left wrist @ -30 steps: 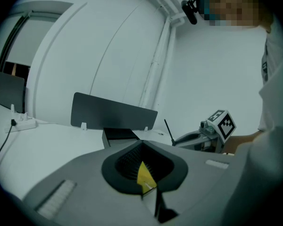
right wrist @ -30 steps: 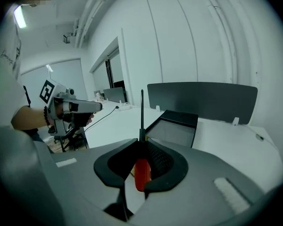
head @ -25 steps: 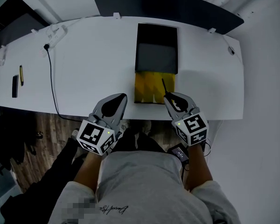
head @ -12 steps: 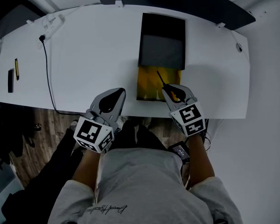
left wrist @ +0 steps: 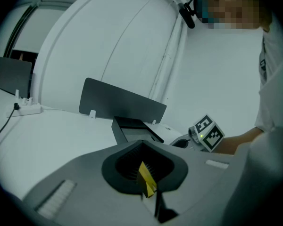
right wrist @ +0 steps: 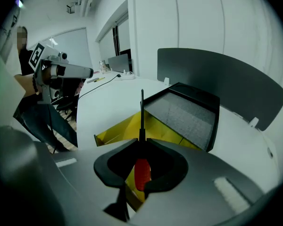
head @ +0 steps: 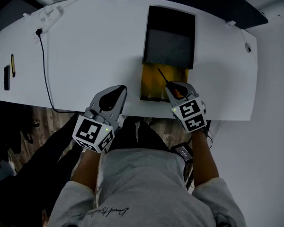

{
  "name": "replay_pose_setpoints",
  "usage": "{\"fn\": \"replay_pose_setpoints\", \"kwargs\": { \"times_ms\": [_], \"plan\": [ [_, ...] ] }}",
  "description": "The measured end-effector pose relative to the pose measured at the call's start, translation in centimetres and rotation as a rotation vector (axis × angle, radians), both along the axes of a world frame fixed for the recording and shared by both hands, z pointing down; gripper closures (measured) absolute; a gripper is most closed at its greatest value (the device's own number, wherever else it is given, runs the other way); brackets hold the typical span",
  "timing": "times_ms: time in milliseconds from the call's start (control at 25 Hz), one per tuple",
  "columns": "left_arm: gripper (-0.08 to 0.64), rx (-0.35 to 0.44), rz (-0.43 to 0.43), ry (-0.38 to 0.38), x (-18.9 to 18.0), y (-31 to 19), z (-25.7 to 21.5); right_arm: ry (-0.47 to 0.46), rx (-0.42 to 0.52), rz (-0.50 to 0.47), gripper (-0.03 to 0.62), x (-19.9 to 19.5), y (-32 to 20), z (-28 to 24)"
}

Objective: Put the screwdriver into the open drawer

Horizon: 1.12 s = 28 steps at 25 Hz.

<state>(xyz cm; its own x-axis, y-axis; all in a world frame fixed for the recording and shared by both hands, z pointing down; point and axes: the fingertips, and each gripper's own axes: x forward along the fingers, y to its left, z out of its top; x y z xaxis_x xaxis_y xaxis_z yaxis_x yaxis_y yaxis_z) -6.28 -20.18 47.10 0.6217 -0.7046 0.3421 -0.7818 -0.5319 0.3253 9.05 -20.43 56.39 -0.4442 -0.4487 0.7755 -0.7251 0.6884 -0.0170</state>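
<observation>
Right gripper (head: 173, 87): clenched on the screwdriver (head: 163, 76), its red handle between my jaws.
Screwdriver axis: shaft points away from me, tip over the right side of the yellow drawer (head: 152, 83).
Left gripper (head: 111, 100): jaws together, empty, left of the drawer and farther from it than the right.

Fingers (right wrist: 179, 159) of the right gripper (right wrist: 141, 147) hide most of the screwdriver (right wrist: 141, 121) handle, and one dark item (head: 6, 77) is too small to tell.

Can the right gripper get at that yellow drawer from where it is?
Probably yes. The right gripper, shut on the screwdriver, is at the open drawer's front edge. The shaft points over the drawer and nothing lies between.
</observation>
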Motion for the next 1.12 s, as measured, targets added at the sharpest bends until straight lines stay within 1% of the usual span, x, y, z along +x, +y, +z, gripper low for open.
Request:
{"fn": "replay_pose_setpoints", "kwargs": {
  "times_ms": [360,760,1120],
  "plan": [
    [0.558,-0.021,-0.002,0.009,-0.2,-0.6,1.1,0.100,-0.060,-0.039,0.518,0.1,-0.3,2.9],
    [0.558,-0.039,-0.007,0.011,-0.5,-1.0,2.2,0.170,-0.130,-0.074,0.518,0.0,-0.4,5.2],
    [0.558,-0.047,-0.013,0.012,-1.0,-0.9,2.8,0.212,-0.179,-0.093,0.518,-0.4,-0.5,6.2]
  ]
}}
